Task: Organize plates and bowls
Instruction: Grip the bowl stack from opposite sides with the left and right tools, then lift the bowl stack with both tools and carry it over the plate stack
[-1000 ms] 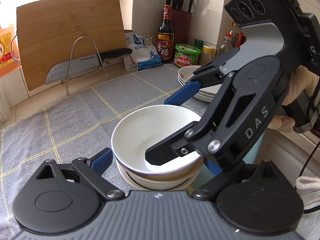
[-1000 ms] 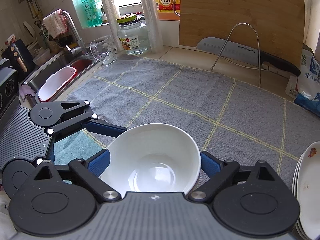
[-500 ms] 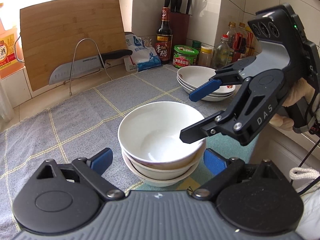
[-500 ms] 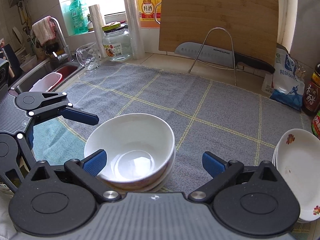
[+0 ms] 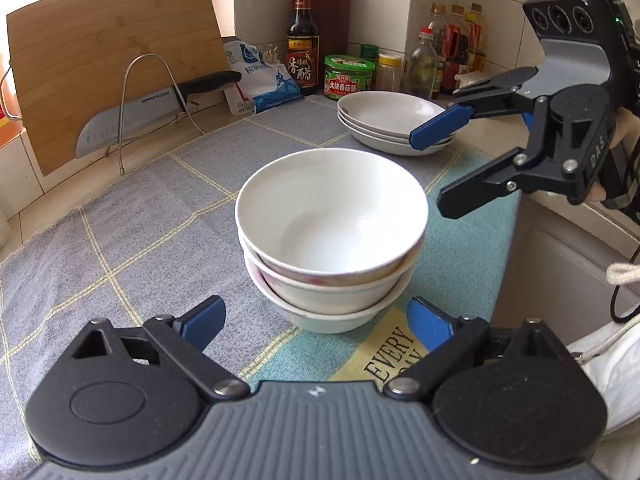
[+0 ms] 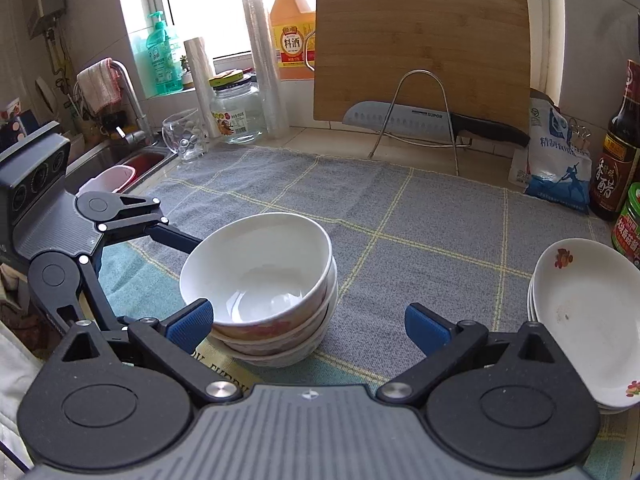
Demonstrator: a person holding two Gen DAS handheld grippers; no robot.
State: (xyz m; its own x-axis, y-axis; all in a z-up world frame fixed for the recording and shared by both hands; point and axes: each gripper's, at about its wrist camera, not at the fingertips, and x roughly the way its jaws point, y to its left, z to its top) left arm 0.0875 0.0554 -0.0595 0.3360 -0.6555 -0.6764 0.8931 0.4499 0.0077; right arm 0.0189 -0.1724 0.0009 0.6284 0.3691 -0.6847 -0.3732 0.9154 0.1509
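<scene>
- Since a second ago the right gripper (image 5: 446,170) has let go of the top bowl (image 5: 332,216) and drawn back to the right edge of the left-wrist view; its fingers (image 5: 440,128) now stand wide apart with nothing between them.
- The top bowl, then still between those fingers, now sits nested in the bowl stack (image 6: 264,292), tilted a little toward the left of the right-wrist view.
- Nearest the lens in the left-wrist view, the left gripper (image 5: 316,322) hovers low centre with fingers spread wide, empty, just short of the stack's base.
- The stack stands at the middle of both views on the cloth (image 6: 400,232) that covers the tabletop, on the near printed strip.
- In the right-wrist view the right gripper's own blue fingers (image 6: 188,326) frame the stack at lower centre, apart from it.
- Further off, the plates (image 5: 392,124) are piled at upper right of the left-wrist view, well apart from the bowls.
- At the back, a cutting board (image 6: 420,52) leans on the wall with a knife (image 6: 432,124) on a wire rack.
- Judgement: bowls and plates each form one pile, so the sorting looks nearly or wholly done; only the top bowl's tilt may want levelling.
</scene>
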